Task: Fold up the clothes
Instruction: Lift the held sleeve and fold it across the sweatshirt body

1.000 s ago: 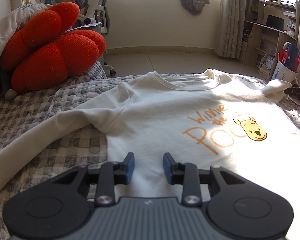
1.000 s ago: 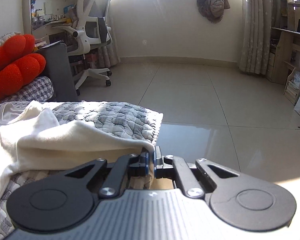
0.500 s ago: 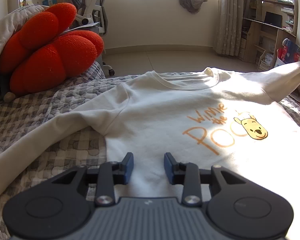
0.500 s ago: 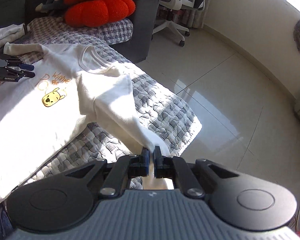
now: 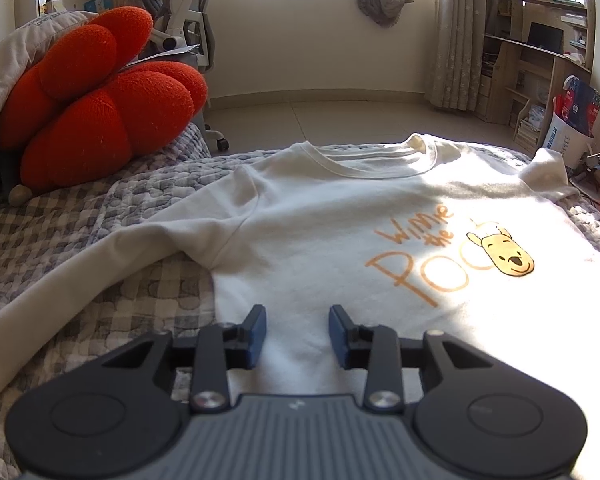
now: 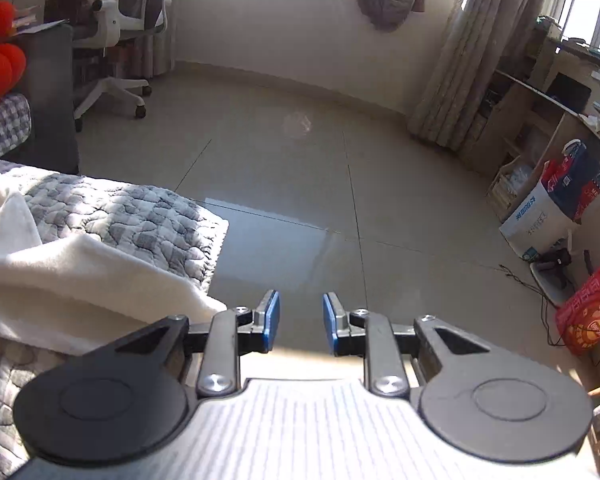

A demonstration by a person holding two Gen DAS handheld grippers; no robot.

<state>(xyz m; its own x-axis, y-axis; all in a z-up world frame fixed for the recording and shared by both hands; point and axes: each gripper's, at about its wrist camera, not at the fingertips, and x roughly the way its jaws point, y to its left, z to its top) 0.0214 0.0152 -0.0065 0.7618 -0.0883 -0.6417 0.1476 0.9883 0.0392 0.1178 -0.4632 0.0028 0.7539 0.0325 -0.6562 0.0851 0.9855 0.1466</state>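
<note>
Lying limp on the grey quilted bed (image 5: 100,216), the soft, light cream cotton sweatshirt (image 5: 308,240) wants pinching at cuff or hem, left claw (image 5: 297,330) parted and empty, right claw (image 6: 300,322) opening with nothing between

Left tongs (image 5: 297,334) parted, empty, right tongs (image 6: 301,326) opening, empty

Bed w/ grey checked quilt (image 5: 100,240); cream sweatshirt (image 5: 320,232) flat on it, red cushion (image 5: 100,108) beside.

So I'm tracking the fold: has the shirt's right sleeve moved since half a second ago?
Yes. The right sleeve has dropped from mid-air onto the quilt, beside the collar; the right gripper jaws are opening, empty.
</note>
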